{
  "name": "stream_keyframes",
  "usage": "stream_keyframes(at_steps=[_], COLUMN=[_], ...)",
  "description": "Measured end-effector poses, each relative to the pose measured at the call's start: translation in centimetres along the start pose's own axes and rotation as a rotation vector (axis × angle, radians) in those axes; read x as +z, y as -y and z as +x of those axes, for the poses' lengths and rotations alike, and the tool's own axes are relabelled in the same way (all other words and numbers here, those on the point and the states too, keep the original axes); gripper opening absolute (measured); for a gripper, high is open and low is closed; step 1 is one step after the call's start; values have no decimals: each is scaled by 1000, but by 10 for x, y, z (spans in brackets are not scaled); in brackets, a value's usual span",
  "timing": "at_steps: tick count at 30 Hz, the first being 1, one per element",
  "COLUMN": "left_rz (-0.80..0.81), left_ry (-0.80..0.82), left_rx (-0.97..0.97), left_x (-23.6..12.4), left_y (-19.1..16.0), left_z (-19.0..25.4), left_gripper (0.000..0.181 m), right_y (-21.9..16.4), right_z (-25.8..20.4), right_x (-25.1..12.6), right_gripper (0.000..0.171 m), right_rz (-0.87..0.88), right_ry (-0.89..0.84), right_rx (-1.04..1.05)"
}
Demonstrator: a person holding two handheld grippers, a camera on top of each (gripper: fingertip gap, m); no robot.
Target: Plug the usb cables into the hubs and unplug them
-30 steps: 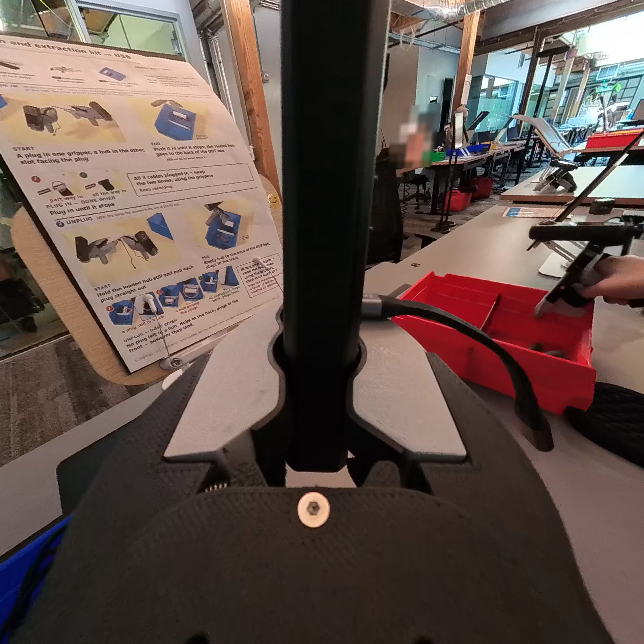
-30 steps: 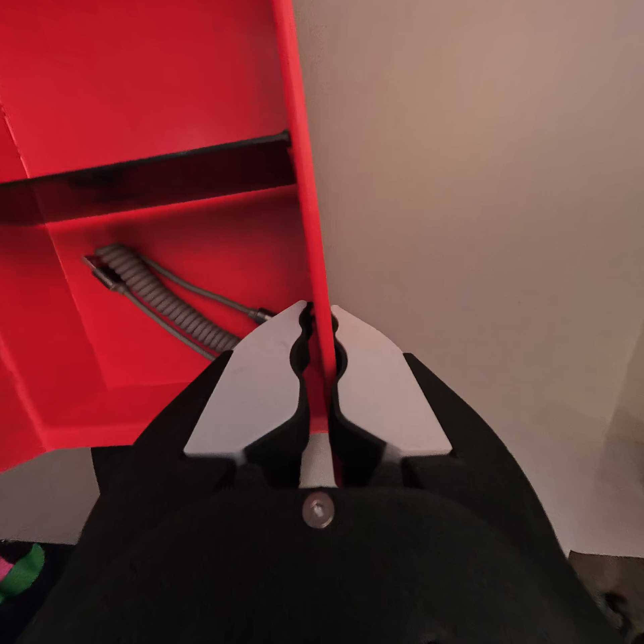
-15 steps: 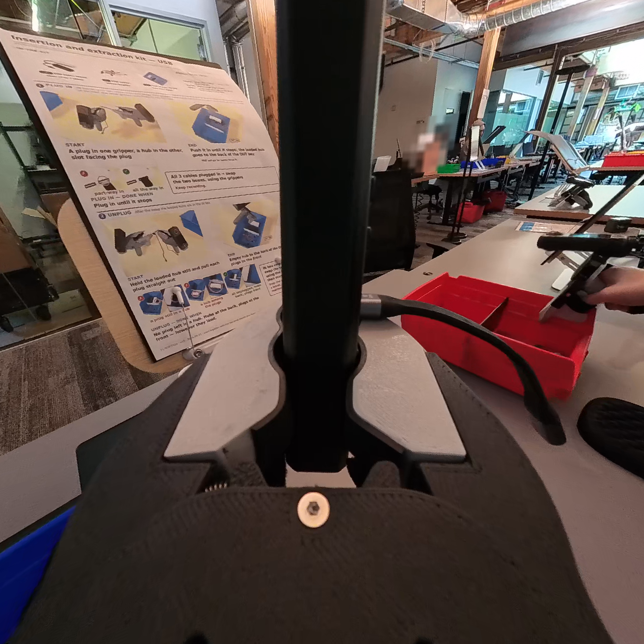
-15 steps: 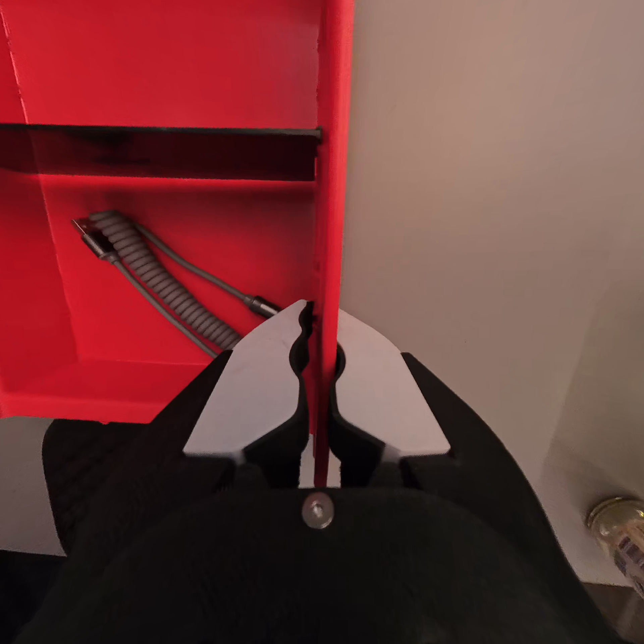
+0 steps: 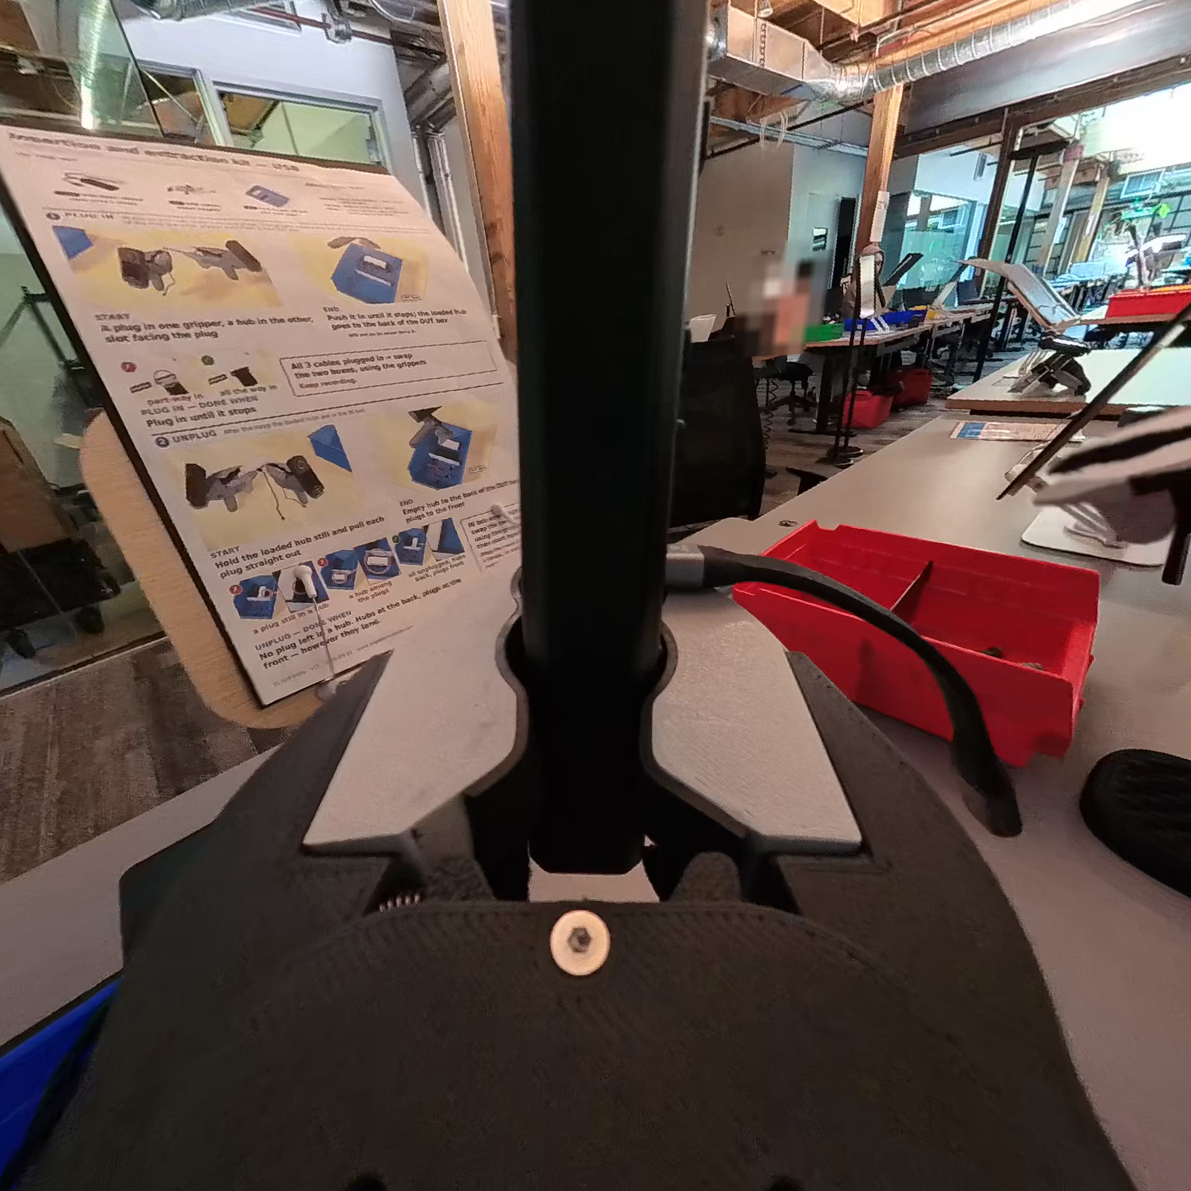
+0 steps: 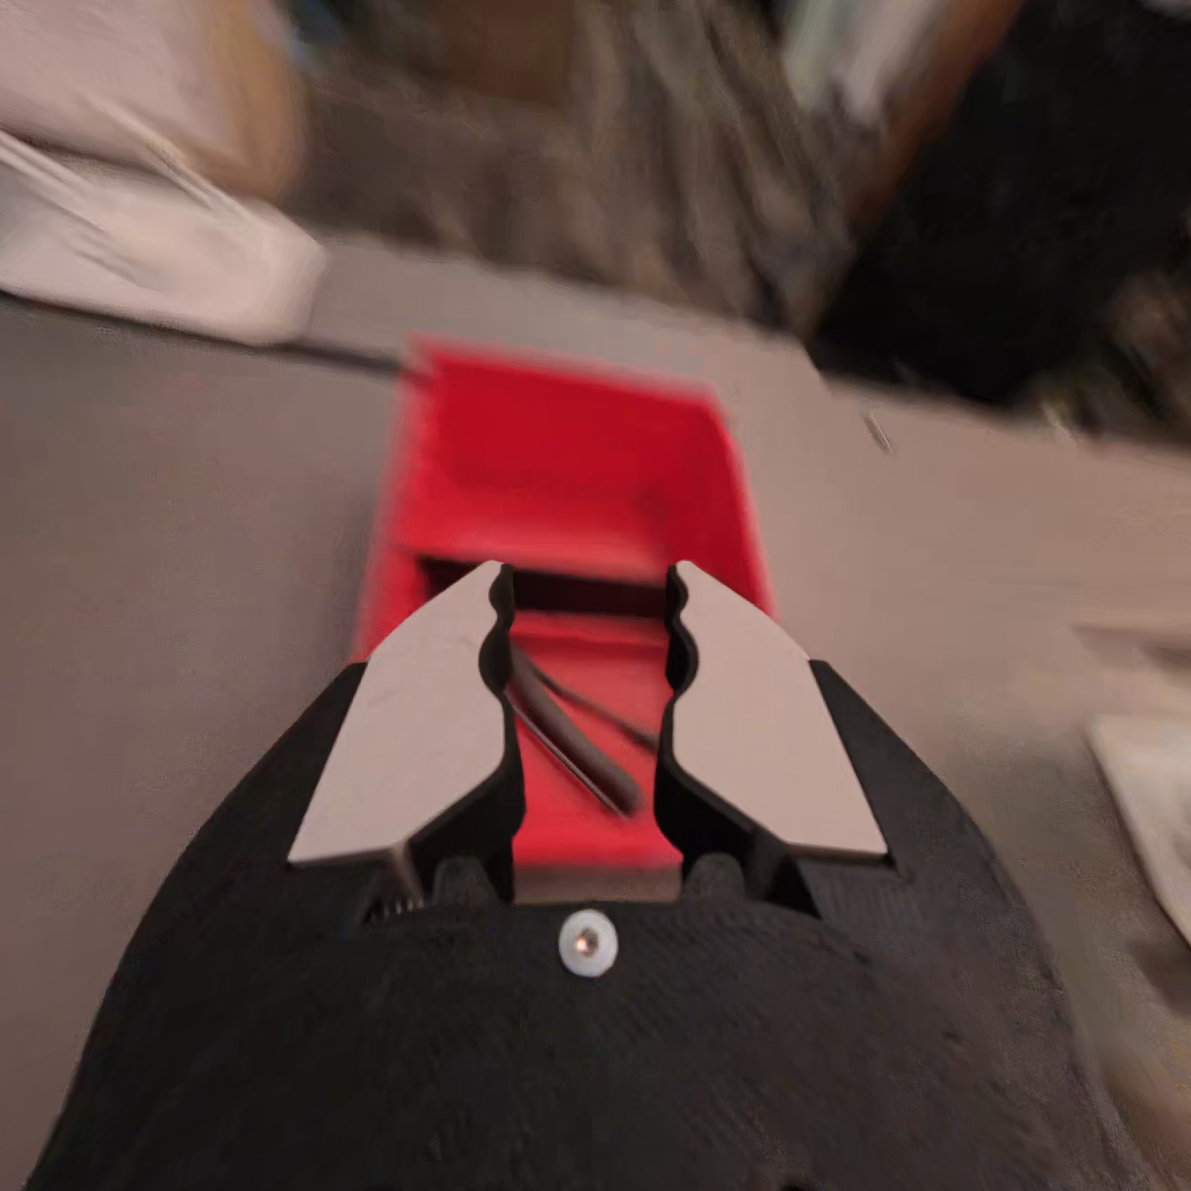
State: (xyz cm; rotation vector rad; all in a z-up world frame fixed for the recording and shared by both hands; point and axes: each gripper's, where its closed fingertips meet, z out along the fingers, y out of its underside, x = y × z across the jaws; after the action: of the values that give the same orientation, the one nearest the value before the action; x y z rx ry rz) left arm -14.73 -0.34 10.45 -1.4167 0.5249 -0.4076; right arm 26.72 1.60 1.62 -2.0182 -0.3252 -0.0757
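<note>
- The left gripper (image 5: 590, 635) has its flat grey fingers (image 5: 425, 741) squeezed tight on a long black hub (image 5: 599, 322). The hub is a smooth, straight bar that stands upright and runs out of the top of the left wrist view.
- A thick black cable (image 5: 902, 651) is plugged into the right side of the hub with a shiny grey metal plug (image 5: 686, 567). The cable bends down in a soft curve, like rubber, and its loose end hangs above the grey table (image 5: 1031, 967).
- The red bin (image 5: 1005, 696) sits on the table to the right of the hub. It is hard plastic, box-shaped, with a thin dark wall across the middle that makes two parts.
- The right gripper (image 6: 588, 586) is open, with nothing between its grey fingers (image 6: 412, 728). It hovers over the red bin (image 6: 580, 464). This view is very blurry.
- A grey cable (image 6: 567, 735) lies in the near part of the bin, seen through the gap.
- A paper sheet with pictures (image 5: 258, 399) leans on a rounded wooden board (image 5: 161, 580) to the left.
- A bumpy black pad (image 5: 1141, 818) lies on the table just beside the bin.
</note>
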Motion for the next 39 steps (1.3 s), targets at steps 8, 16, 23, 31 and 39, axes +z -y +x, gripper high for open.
stream_keyframes(at_steps=[8,16,23,31,39], left_rz=[-71,-140,-238,-137,-19], left_ry=[-145,-60,-13,17,16], left_rx=[-42,81,100,103,-27], left_x=[18,31,35,32,20], left_y=[-15,-36,-52,-40,-19], left_z=[48,56,47,36,22], left_gripper=[31,30,32,31,31], right_y=[171,205,204,211,174], right_z=[-279,-358,-362,-363,-350], right_x=[-91,-40,-33,-49,-68], right_gripper=[79,77,76,78,34], right_rz=[657,396,343,467,746], right_ry=[860,918,926,898,679], right_rx=[-67,48,33,-46,-104])
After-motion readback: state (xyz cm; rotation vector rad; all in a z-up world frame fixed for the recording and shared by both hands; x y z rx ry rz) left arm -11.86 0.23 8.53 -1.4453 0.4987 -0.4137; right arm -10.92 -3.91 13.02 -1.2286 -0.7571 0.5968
